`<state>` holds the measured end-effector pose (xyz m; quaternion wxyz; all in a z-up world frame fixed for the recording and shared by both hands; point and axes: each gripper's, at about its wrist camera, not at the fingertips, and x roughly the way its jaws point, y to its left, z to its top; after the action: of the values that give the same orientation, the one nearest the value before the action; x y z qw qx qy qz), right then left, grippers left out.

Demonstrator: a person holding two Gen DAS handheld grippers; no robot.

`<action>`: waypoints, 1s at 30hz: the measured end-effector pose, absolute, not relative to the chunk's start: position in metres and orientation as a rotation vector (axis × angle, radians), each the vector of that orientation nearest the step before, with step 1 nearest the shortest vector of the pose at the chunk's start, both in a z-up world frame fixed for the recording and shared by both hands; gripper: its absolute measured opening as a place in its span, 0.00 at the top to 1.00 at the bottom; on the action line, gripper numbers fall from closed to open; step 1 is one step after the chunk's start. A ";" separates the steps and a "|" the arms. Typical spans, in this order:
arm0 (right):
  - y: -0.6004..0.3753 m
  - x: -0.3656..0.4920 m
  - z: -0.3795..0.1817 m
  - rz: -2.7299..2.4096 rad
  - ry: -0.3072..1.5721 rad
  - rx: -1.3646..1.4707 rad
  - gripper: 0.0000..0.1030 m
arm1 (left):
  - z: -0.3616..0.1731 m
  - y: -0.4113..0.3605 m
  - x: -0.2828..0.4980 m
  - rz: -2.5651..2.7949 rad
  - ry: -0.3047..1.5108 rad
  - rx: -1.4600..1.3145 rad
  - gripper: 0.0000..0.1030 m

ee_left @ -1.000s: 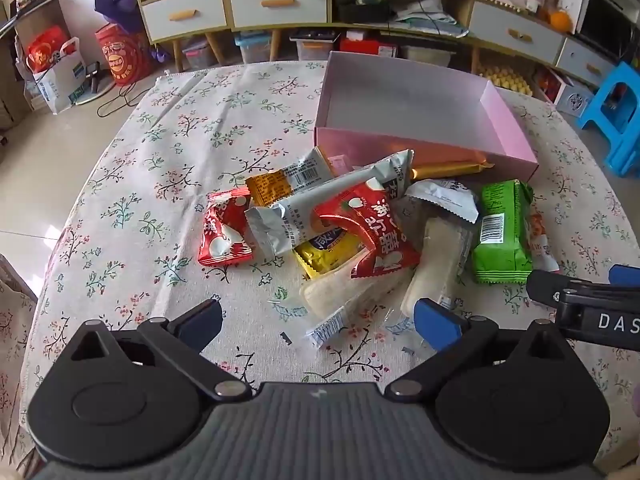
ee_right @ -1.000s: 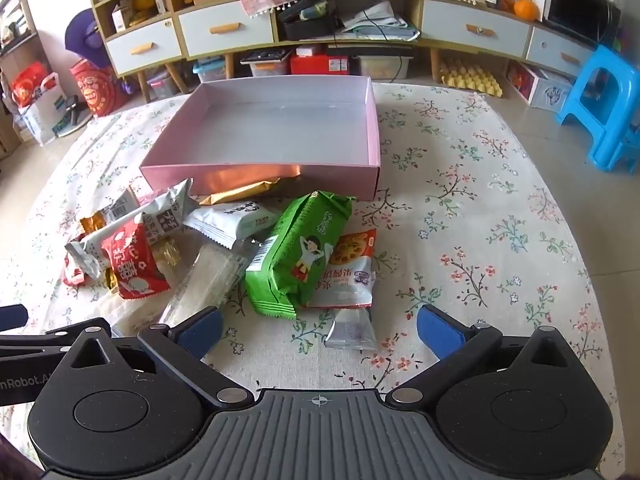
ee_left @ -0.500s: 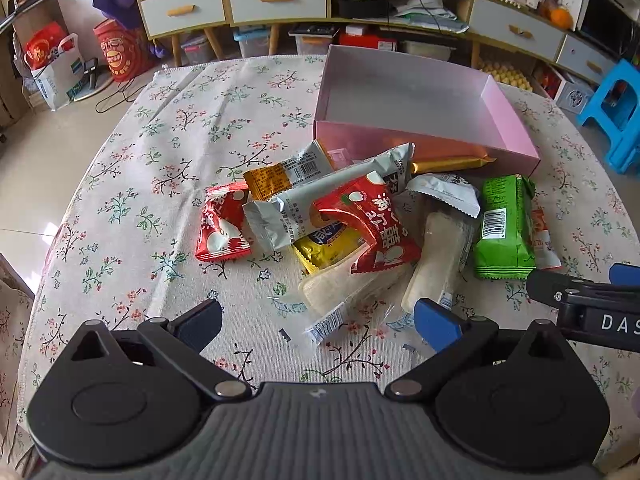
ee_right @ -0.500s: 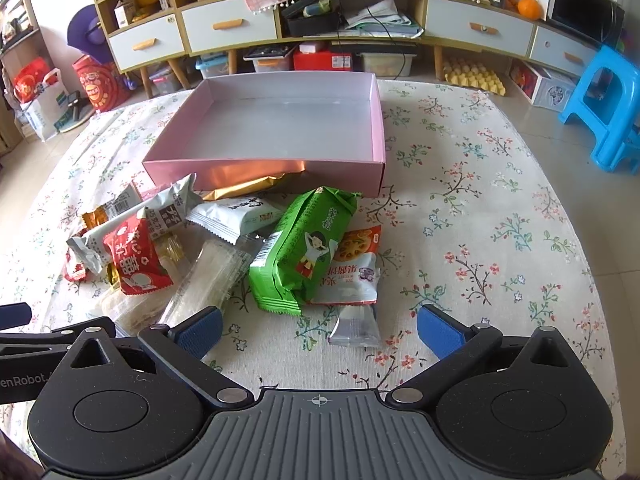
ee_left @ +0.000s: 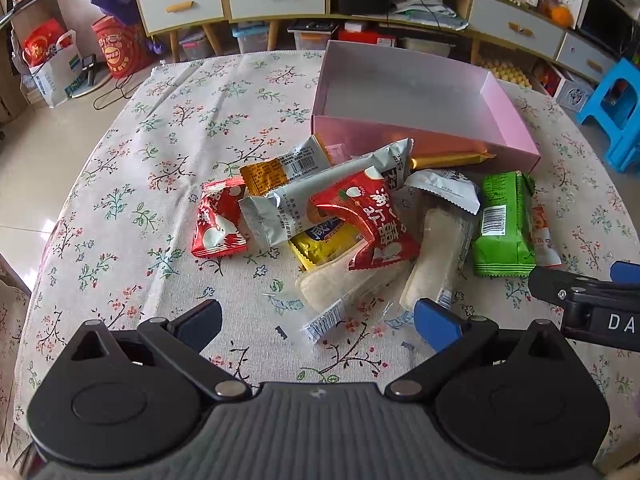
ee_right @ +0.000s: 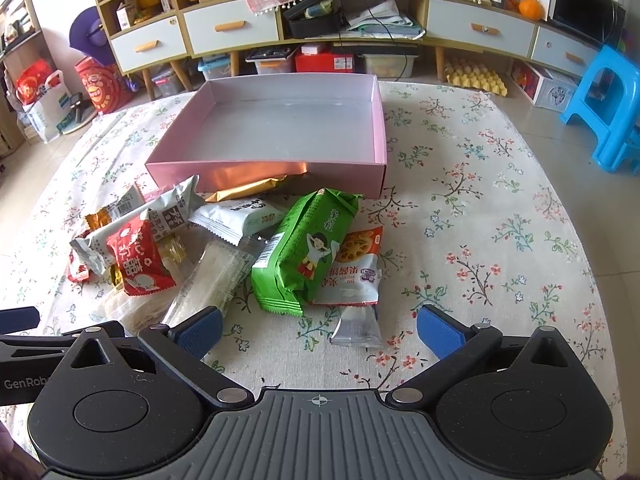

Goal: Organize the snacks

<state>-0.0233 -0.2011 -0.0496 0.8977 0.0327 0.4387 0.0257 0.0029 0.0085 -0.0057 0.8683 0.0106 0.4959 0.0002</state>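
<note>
A heap of snack packs lies on the floral tablecloth in front of an empty pink box (ee_left: 512,120) (ee_right: 378,120). The heap holds a green biscuit pack (ee_left: 502,224) (ee_right: 306,254), red packs (ee_left: 370,220) (ee_right: 138,262), a silver pack (ee_left: 320,196), a gold bar (ee_left: 448,158) and clear-wrapped wafers (ee_left: 434,252) (ee_right: 216,276). My left gripper (ee_left: 318,326) is open, hovering just short of the heap's near edge. My right gripper (ee_right: 318,330) is open too, with a small silver packet (ee_right: 356,326) between its fingers, untouched.
The round table (ee_right: 500,208) has bare cloth to the right and to the left (ee_left: 120,184). Behind it stands a low cabinet with drawers (ee_right: 230,30), bags on the floor (ee_left: 52,60) and a blue stool (ee_right: 608,108).
Both grippers have drawn back and up slightly, so the box and heap sit a little lower and farther in view. Nothing on the table moved.
</note>
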 end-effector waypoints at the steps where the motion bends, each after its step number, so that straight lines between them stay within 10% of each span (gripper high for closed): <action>1: -0.201 -0.023 -0.050 0.054 0.909 0.068 0.00 | -0.006 0.009 0.003 0.001 1.039 0.021 0.00; 30: -0.200 -0.023 -0.050 0.061 0.915 0.079 0.00 | -0.006 0.008 0.002 0.000 1.038 0.021 0.00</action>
<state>-0.0234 -0.2005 -0.0503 0.8959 0.0380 0.4417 0.0297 0.0022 0.0079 -0.0059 0.8683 0.0099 0.4960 0.0002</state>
